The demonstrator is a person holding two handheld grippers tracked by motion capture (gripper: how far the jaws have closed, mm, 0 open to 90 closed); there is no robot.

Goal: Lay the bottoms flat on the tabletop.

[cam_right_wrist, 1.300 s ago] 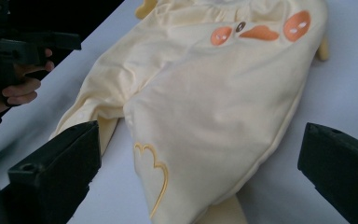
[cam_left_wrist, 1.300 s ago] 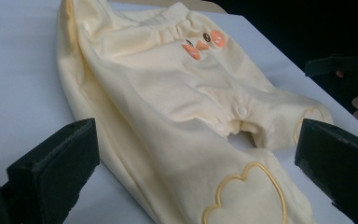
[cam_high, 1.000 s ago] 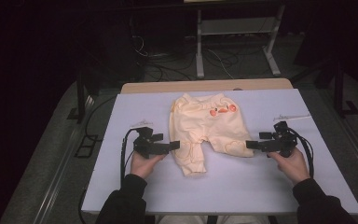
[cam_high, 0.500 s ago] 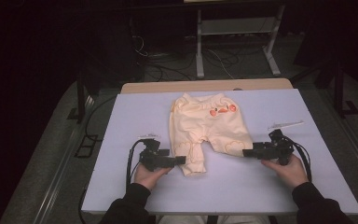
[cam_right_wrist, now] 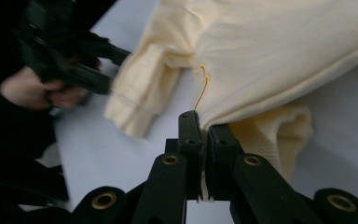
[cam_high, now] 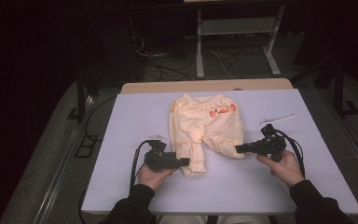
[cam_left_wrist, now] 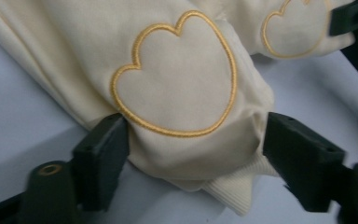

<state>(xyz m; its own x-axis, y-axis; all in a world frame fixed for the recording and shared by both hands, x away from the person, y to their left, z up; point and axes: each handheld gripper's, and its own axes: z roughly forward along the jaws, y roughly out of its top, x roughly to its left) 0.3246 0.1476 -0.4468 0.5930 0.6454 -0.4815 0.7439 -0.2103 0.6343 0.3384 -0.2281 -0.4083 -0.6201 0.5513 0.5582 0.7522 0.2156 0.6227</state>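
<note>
We judge the job barely begun: cream baby trousers lie mid-surface toward the far edge, right tool pinching one leg hem, left tool spread around the other cuff.

Left gripper moved in, jaws astride trouser leg cuff; right gripper (now pinching hem) closed.

From my seat, the baby pants lie on the worktop about mid-width, legs toward me. My left hand-held gripper sits at the near-left leg cuff, jaws either side of it. My right hand-held gripper pinches the pants' near-right cuff edge. A thin strip lies right of the pants.
</note>
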